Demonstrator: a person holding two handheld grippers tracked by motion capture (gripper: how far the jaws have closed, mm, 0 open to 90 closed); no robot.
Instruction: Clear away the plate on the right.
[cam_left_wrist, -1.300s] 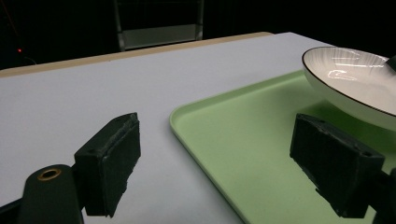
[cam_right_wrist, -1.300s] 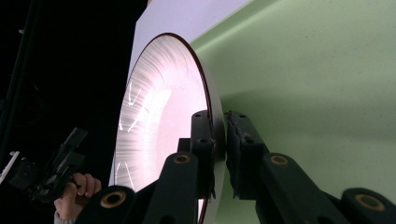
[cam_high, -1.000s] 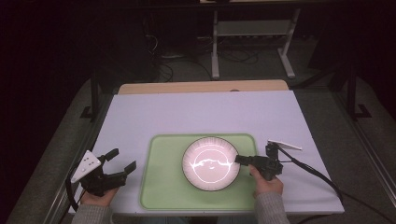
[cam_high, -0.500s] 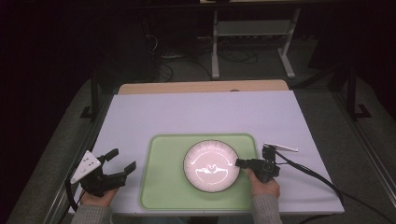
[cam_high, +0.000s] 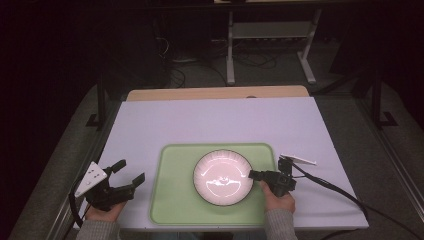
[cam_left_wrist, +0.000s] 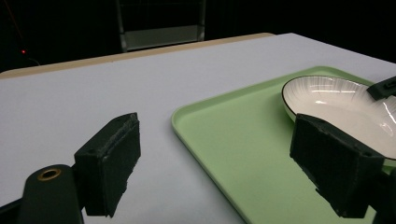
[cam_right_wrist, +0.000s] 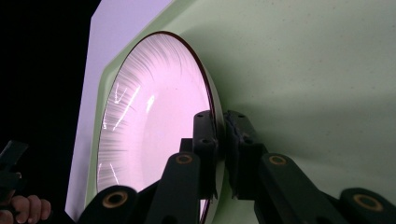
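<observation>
The white plate (cam_high: 223, 177) has slid a little nearer and lower on the green tray (cam_high: 175, 200) over the last second, carried along by the right gripper (cam_high: 256, 175), whose jaws are pinched together on the plate's right rim. In the right gripper view the two black pads (cam_right_wrist: 205, 140) clamp the thin dark-edged rim from both faces, so the hold looks firm. The shift is small (the plate sits on the tray in every high view), which suggests the work is a repositioning or the start of a lift, with the plate not yet clear of the tray.

The left gripper (cam_high: 131, 175) rests at the near left of the white table (cam_high: 210, 120), just off the tray's left edge, jaws spread wide with nothing between them; it has kept its place.

Count: one plate, one tray, two grippers, two hands, and one table under it all
</observation>
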